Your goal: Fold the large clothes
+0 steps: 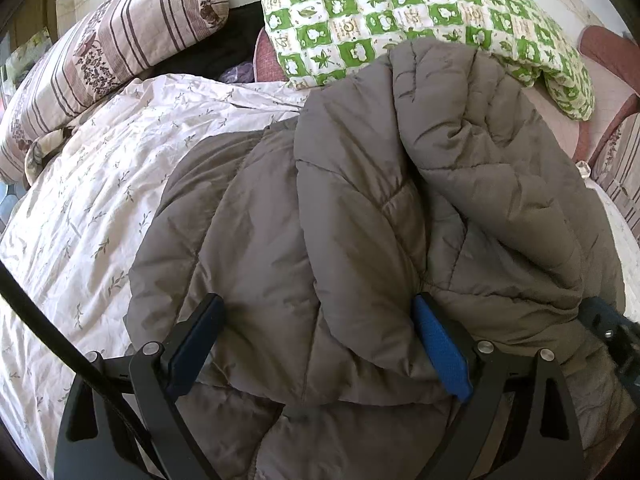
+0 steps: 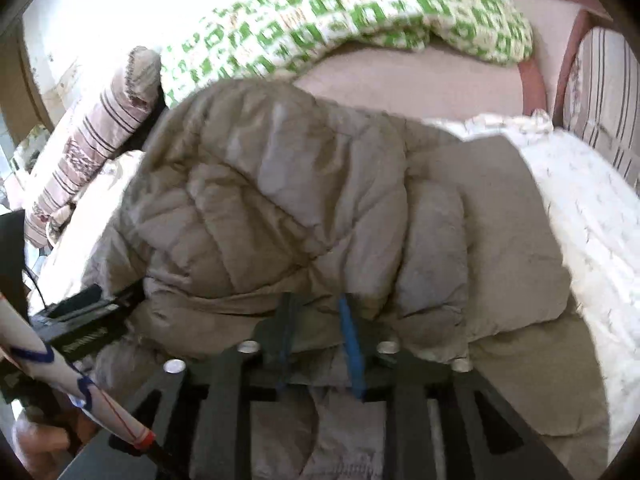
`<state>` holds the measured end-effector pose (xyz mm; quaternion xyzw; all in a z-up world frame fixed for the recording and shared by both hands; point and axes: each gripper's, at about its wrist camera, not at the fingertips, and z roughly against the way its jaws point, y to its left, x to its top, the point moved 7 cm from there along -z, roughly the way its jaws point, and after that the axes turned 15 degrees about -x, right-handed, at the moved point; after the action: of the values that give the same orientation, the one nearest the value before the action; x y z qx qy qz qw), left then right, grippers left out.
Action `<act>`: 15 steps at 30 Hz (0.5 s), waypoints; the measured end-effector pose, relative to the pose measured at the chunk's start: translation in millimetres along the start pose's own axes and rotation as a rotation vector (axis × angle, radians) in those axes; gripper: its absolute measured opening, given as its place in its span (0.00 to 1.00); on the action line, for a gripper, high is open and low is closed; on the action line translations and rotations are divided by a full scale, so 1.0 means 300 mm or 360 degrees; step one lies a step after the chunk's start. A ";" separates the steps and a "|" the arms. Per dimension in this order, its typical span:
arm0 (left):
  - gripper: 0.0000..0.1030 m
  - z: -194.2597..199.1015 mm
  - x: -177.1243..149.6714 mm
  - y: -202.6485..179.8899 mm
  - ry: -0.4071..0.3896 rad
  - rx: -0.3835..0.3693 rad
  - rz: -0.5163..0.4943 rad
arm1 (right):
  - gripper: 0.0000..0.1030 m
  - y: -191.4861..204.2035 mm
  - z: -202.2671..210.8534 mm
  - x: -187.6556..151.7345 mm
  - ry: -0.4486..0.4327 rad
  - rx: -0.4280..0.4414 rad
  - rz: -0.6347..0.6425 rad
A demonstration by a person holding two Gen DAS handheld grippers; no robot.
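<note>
So the big grey-brown puffer jacket (image 1: 360,220) was lying bunched up in the middle of the bed, on a pale leaf-print sheet (image 1: 100,200), with one quilted section flopped over the rest of it. The left gripper (image 1: 316,344) was sitting low over the near part of the jacket with its jaws spread really wide, a thick fold of fabric bulging up between the blue pads (image 1: 440,344), but they weren't squeezing it as far as I could see. The right gripper (image 2: 320,340) was down at the jacket's near edge too, jaws only a little way apart, with a bit of fabric between them; that view was blurry, so I couldn't tell if it was actually pinching or not. Behind the jacket there was a green-and-white checked quilt (image 1: 400,8) piled up, and a striped pillow (image 1: 112,52) off to the left.
</note>
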<state>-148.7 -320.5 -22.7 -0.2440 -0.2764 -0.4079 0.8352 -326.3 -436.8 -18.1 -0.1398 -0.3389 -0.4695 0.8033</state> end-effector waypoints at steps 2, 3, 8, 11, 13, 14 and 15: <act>0.91 0.012 0.007 0.001 -0.0004 -0.0008 0.0001 | 0.32 0.002 0.040 0.031 -0.0058 0.0007 -0.0009; 0.91 0.029 0.017 0.001 -0.0023 -0.0013 0.0005 | 0.33 0.002 0.059 0.050 -0.0082 0.0016 -0.0016; 0.91 0.113 0.061 0.001 -0.0190 0.0009 -0.0013 | 0.35 0.042 0.089 0.117 -0.0138 0.0096 -0.0012; 0.91 0.111 0.062 -0.004 -0.0203 -0.0002 -0.0015 | 0.34 0.093 0.064 0.134 -0.0148 0.0119 0.0042; 0.91 0.091 0.054 0.002 -0.0162 0.0013 -0.0011 | 0.34 0.124 0.017 0.120 -0.0109 0.0106 0.0088; 0.91 0.086 0.053 0.009 -0.0155 0.0013 0.0002 | 0.34 0.129 -0.014 0.108 -0.0070 0.0096 0.0094; 0.91 0.086 0.054 0.016 -0.0158 0.0000 0.0025 | 0.34 0.132 -0.049 0.087 -0.0016 0.0098 0.0091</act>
<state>-143.3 -310.4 6.0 -0.2661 -0.3157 -0.3886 0.8237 -278.1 -441.4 -7.5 -0.1271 -0.3531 -0.4349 0.8186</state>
